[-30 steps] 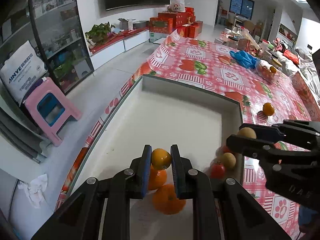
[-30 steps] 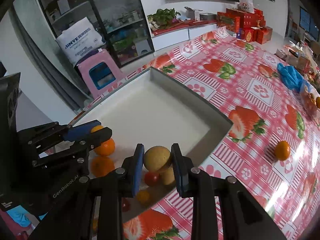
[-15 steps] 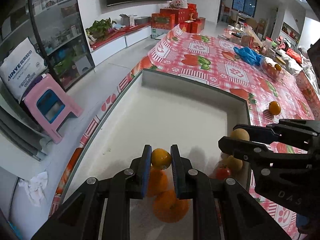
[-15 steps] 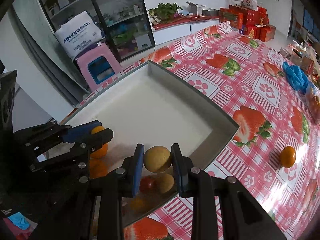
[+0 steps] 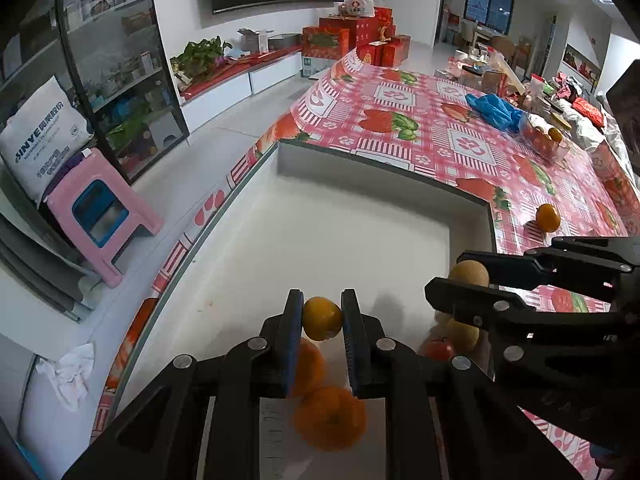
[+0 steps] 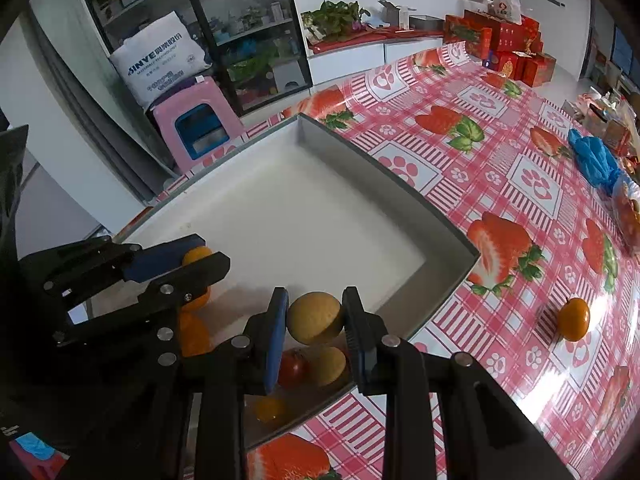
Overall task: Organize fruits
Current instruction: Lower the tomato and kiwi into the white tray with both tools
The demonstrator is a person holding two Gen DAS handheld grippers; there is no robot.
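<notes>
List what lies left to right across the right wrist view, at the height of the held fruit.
Left gripper shut on a small orange → right gripper shut on a tan round fruit → grey tray rim → loose orange on the tablecloth.

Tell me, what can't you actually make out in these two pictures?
- Left wrist view: the oranges lying in the white tray are partly hidden by the left gripper, so their count is unclear.
- Right wrist view: the tomato is half covered by a blue finger pad.
- Both views: the tray's near edge is hidden behind the grippers.
- Left wrist view: the bag of fruit far off is too small to identify.
</notes>
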